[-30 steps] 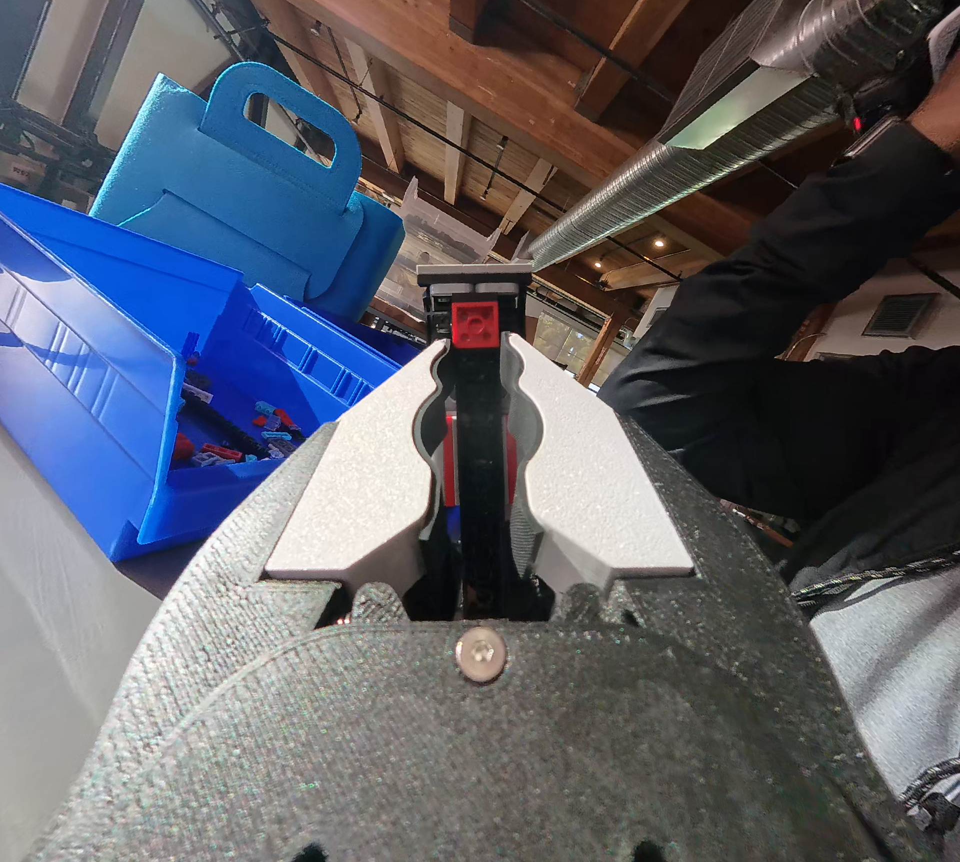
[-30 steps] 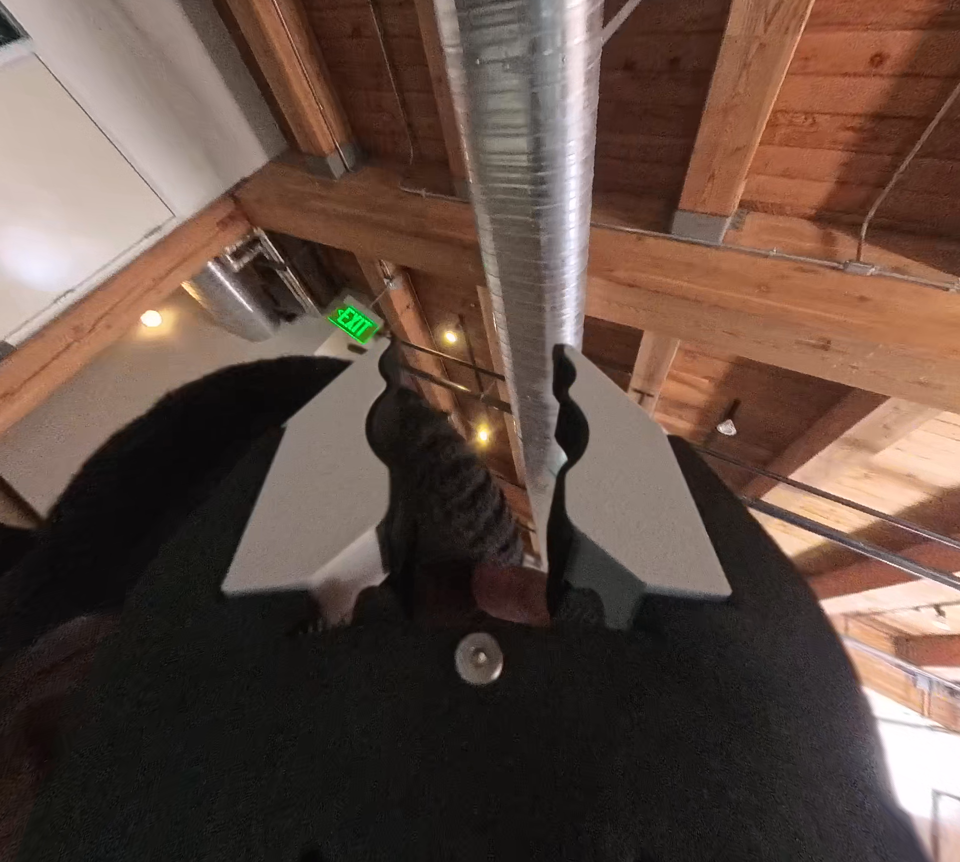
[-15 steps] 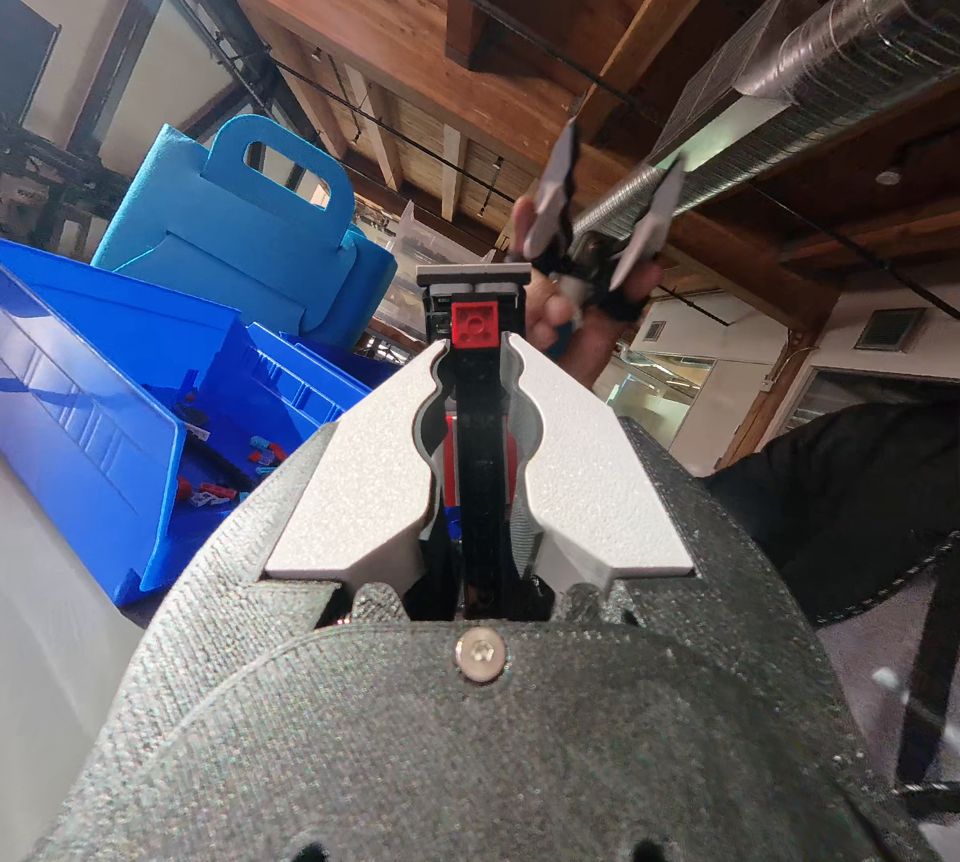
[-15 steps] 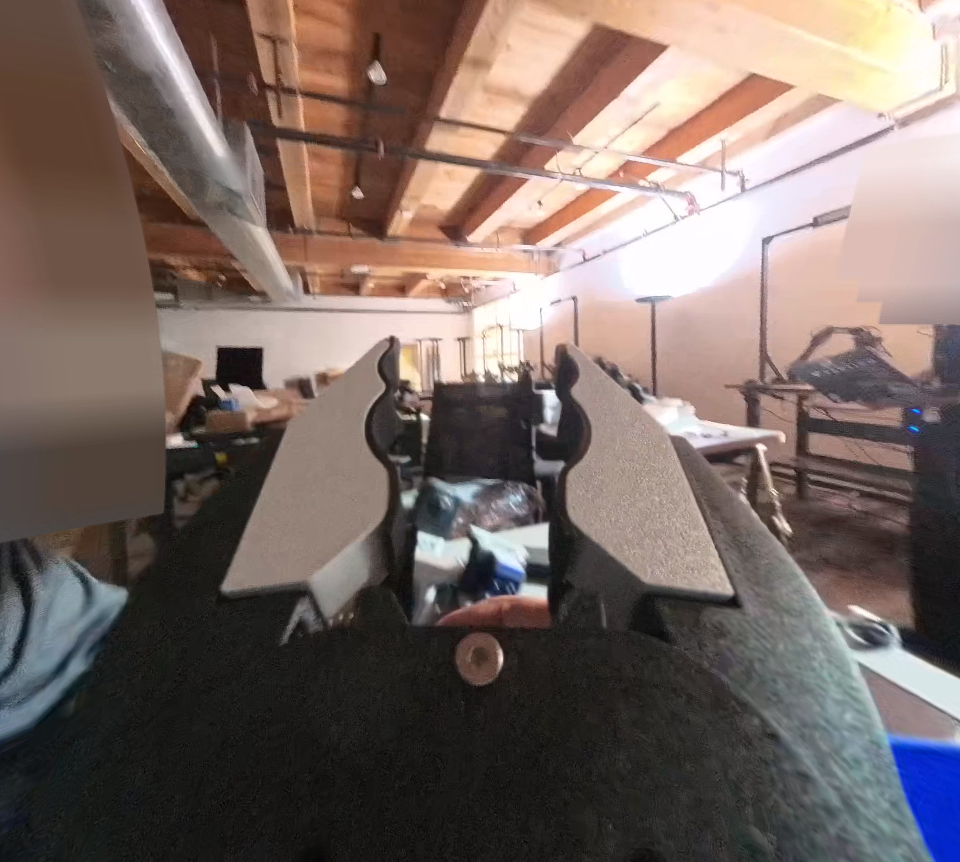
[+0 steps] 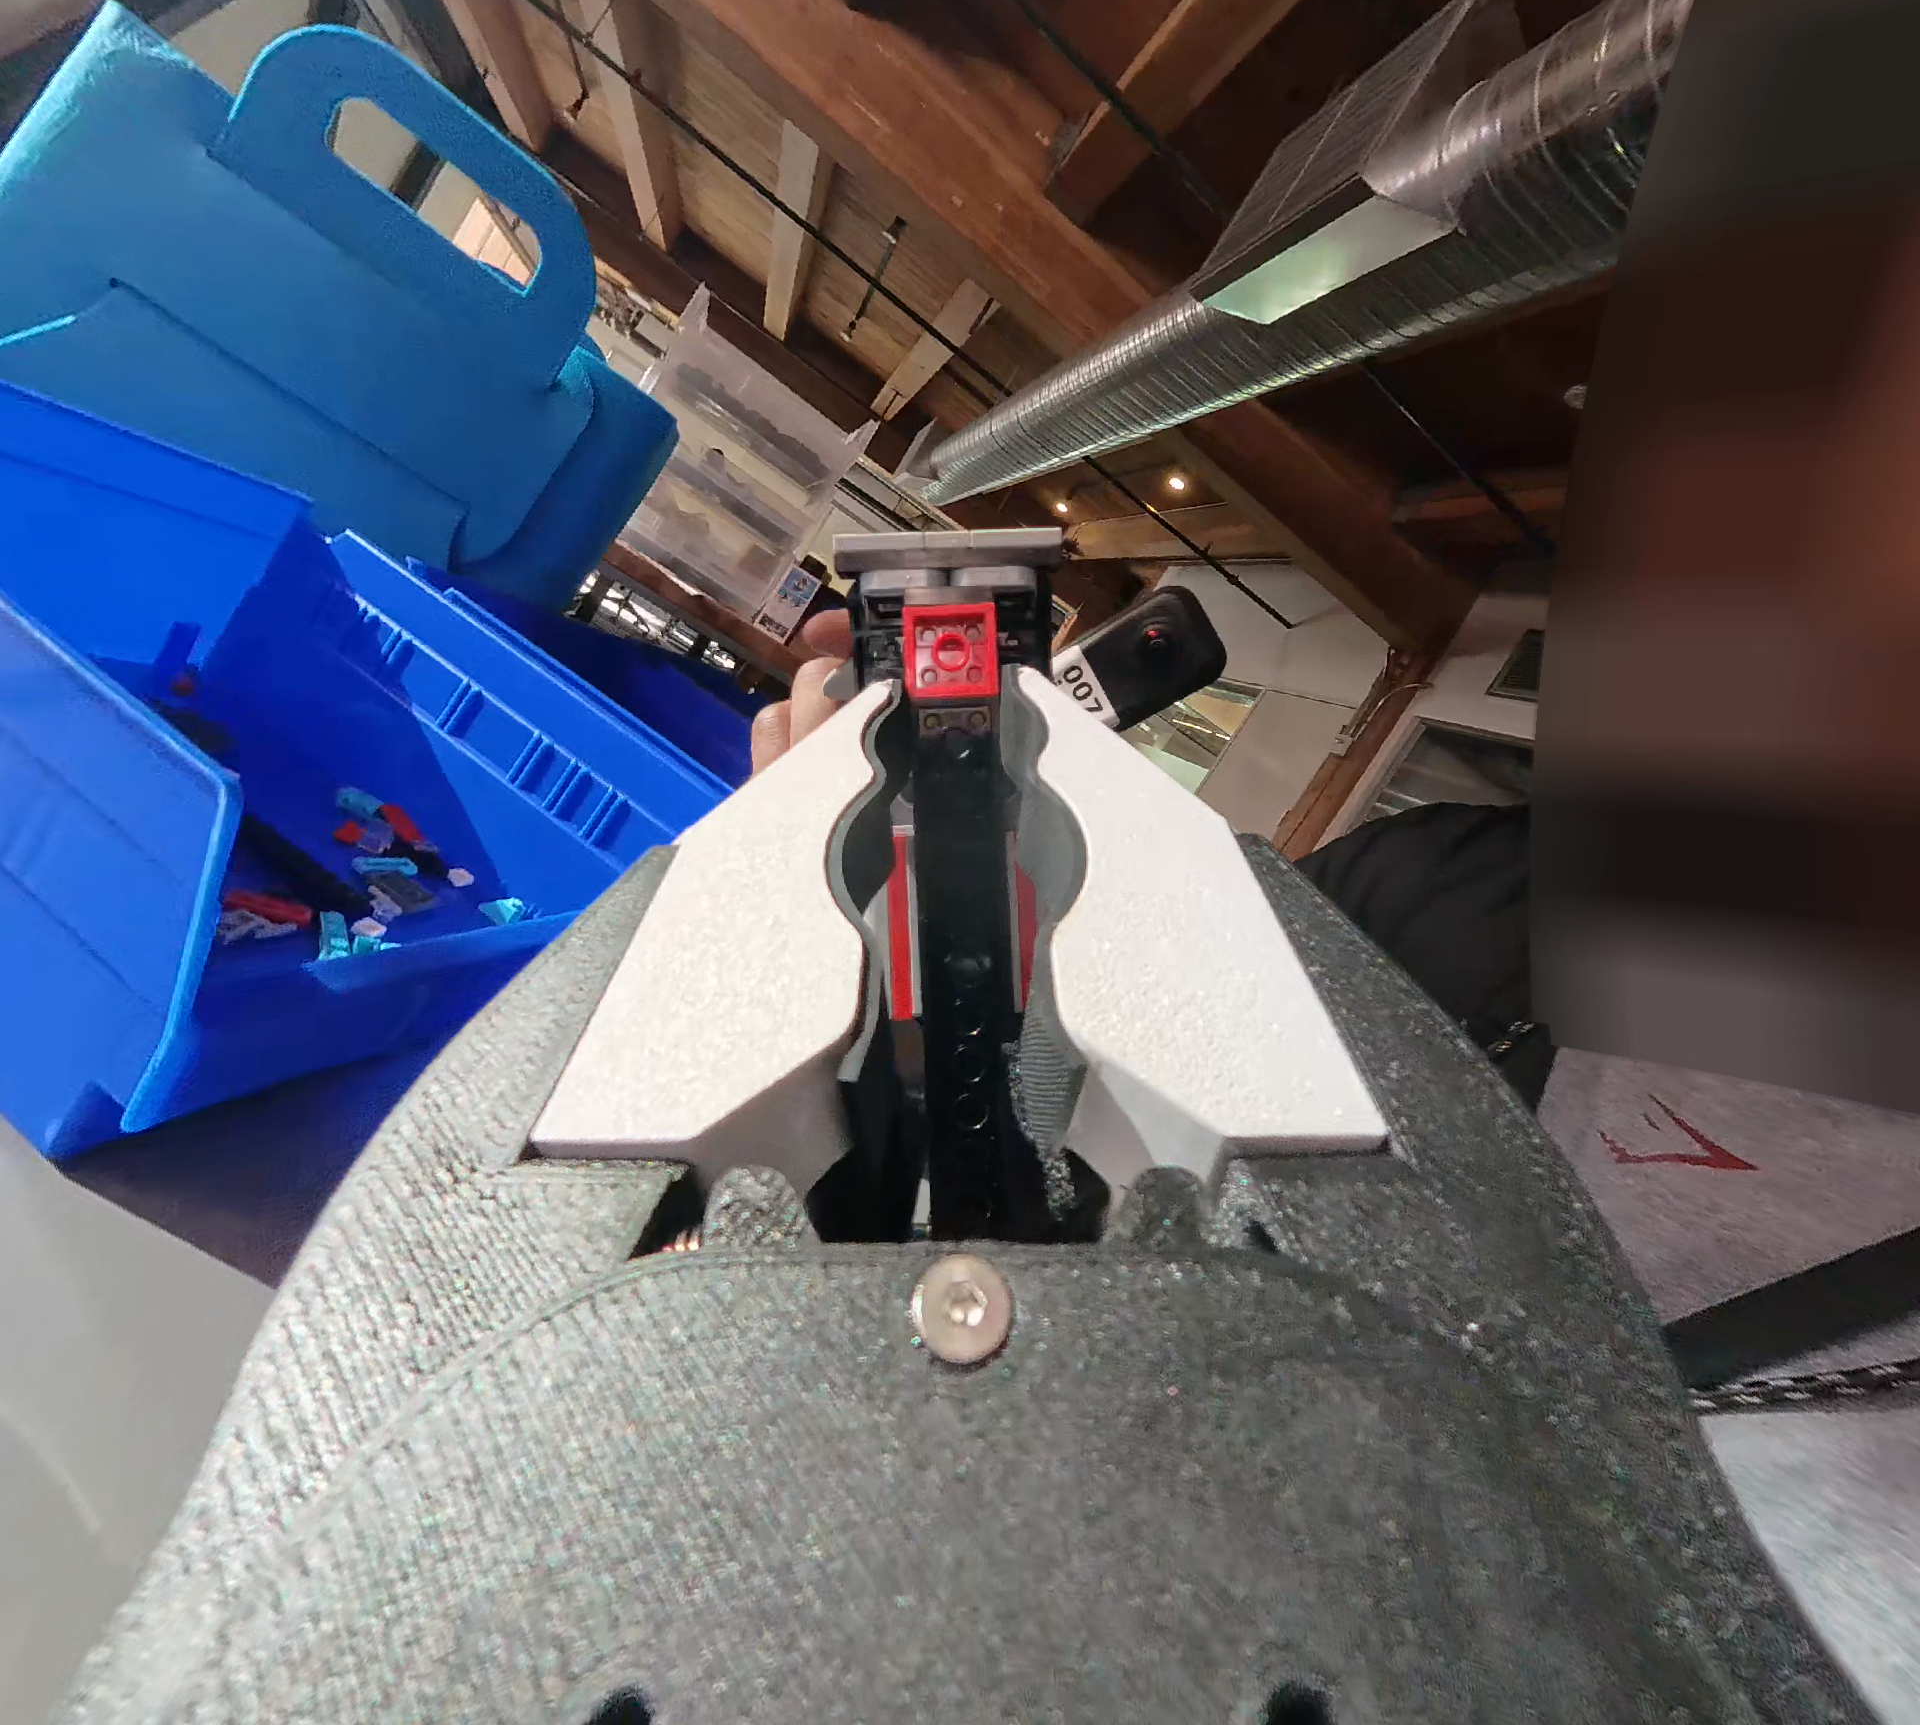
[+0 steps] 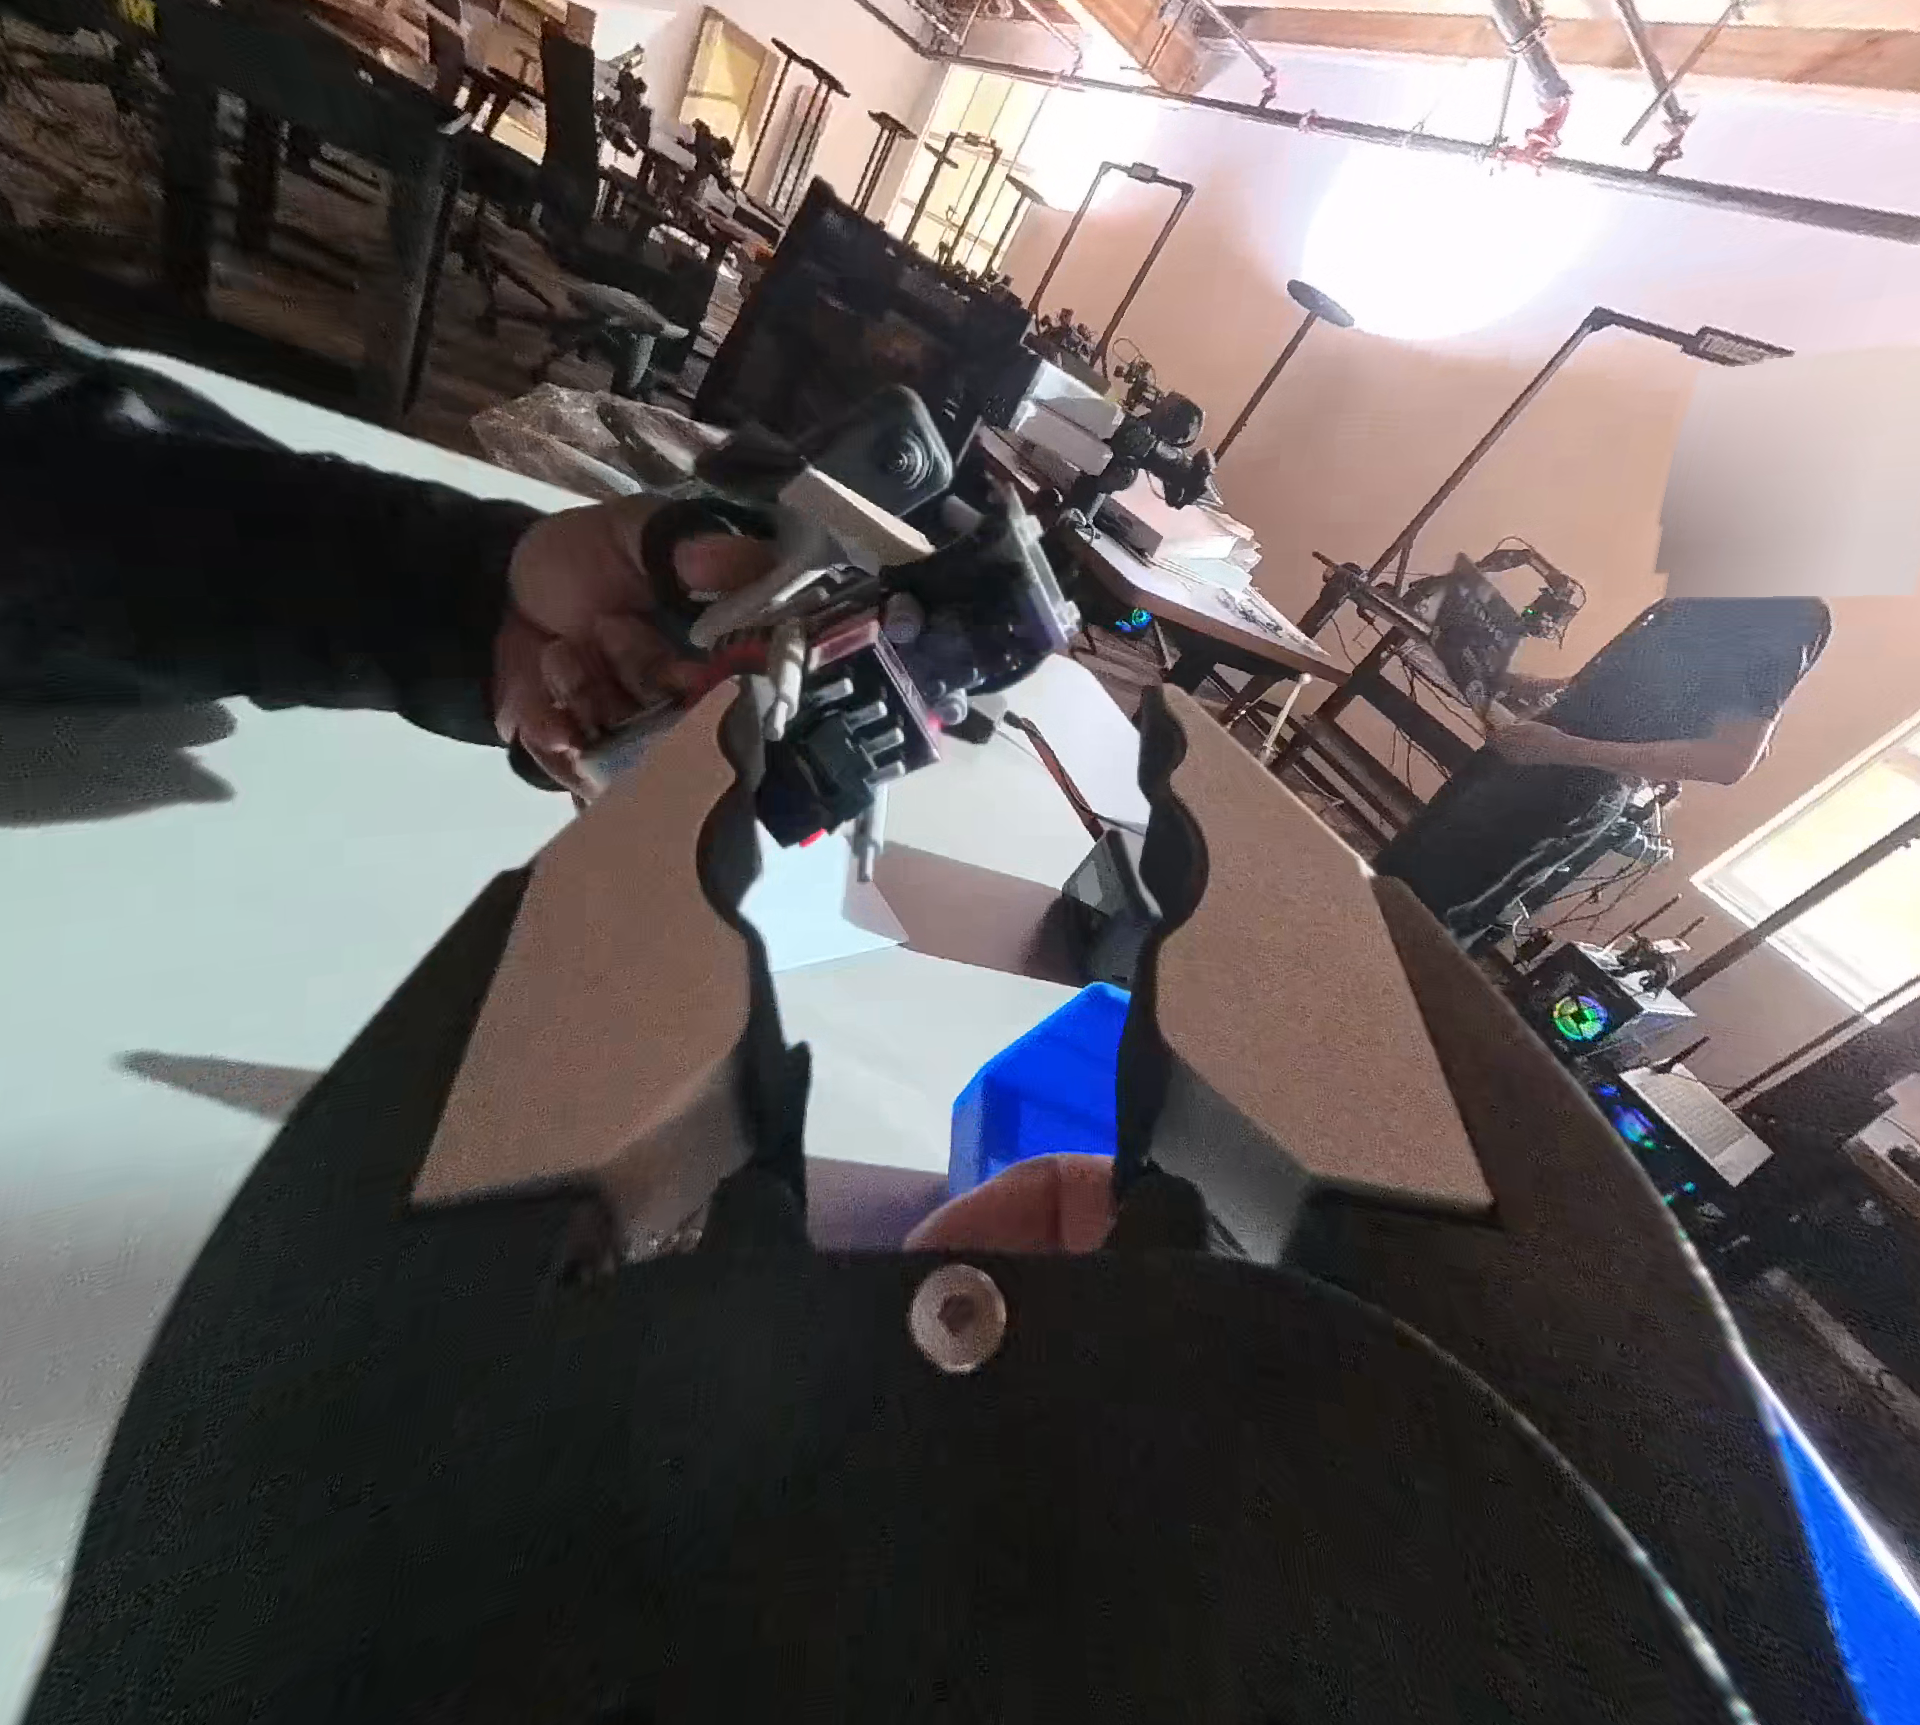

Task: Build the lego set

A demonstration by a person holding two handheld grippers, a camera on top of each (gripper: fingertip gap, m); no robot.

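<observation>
My left gripper (image 5: 951,688) is shut on a partly built lego model (image 5: 948,652) of black, red and grey pieces, held up off the table and pointing at the ceiling. The right wrist view shows that model (image 6: 862,740) from the side, clamped in the left gripper, which a hand (image 6: 582,626) holds. My right gripper (image 6: 940,709) is open and empty, a short way from the model and facing it. Its camera (image 5: 1153,647) shows just behind the model in the left wrist view.
A blue bin (image 5: 208,615) with several loose lego pieces (image 5: 353,865) stands at the left, a blue foam case (image 5: 312,293) behind it. The white table (image 6: 260,896) carries a blue bin corner (image 6: 1039,1093) and a small dark device (image 6: 1107,875). A person (image 6: 1621,740) stands at far desks. Tip to tip, the grippers are about 5 cm apart.
My right gripper has swung down from facing the ceiling to face the table and the left gripper, staying open. The left gripper has kept its hold on the model and barely moved.
</observation>
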